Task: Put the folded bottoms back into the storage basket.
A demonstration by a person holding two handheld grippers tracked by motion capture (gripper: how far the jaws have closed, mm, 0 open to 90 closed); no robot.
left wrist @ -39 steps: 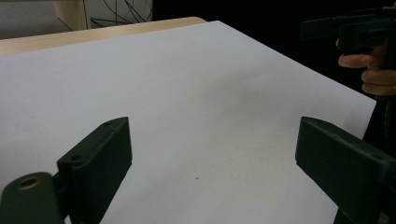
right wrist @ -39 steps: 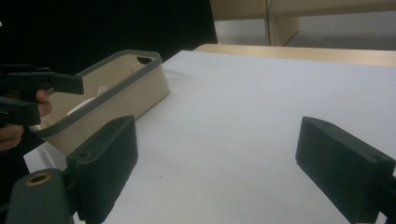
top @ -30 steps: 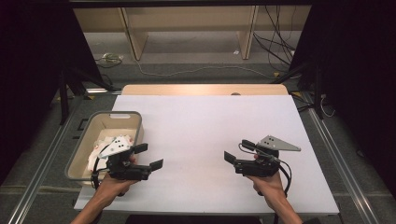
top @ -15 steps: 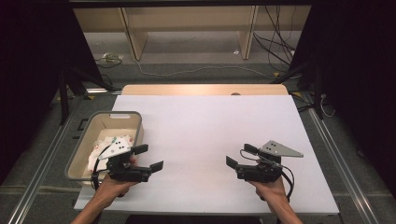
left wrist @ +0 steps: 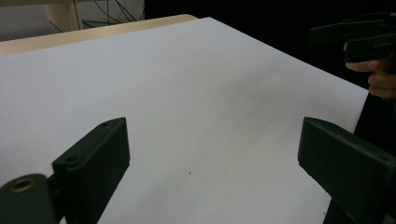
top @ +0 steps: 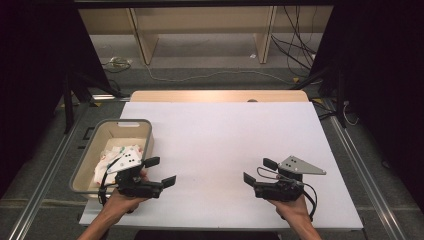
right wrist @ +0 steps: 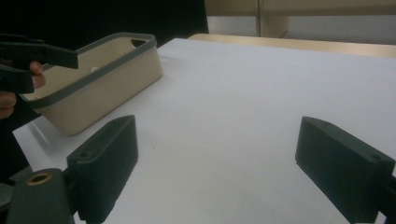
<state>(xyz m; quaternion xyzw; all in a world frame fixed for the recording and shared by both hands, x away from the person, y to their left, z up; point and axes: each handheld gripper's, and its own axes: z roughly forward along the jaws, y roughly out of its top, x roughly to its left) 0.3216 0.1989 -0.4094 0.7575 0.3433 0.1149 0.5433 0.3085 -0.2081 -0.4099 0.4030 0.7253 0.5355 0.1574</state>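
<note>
Your left gripper (top: 160,171) sits at 8 o'clock on the white table (top: 220,135), jaws spread wide, holding nothing. It is just beside the bin (top: 82,170), which hangs at the table's left edge. Your right gripper (top: 256,171) is at 4 o'clock, jaws also wide apart and empty, near the front edge.

Open room: the whole sheet from centre up to 12 o'clock is bare, and the two grippers are well apart. A wood strip (top: 220,95) shows along the far edge.

High view shows white stuff with coloured marks inside the bin (top: 117,152); can't tell what it is, and your left gripper's plate covers part of it. Right gripper view shows the bin's outer wall (right wrist: 100,84) at 10 o'clock, contents hidden by the rim, plus your left hand (right wrist: 14,88) cut off at the frame edge. Left gripper view shows bare table (left wrist: 187,102), its right edge against black, and your right hand (left wrist: 380,77) at 2 o'clock, partly cropped.
</note>
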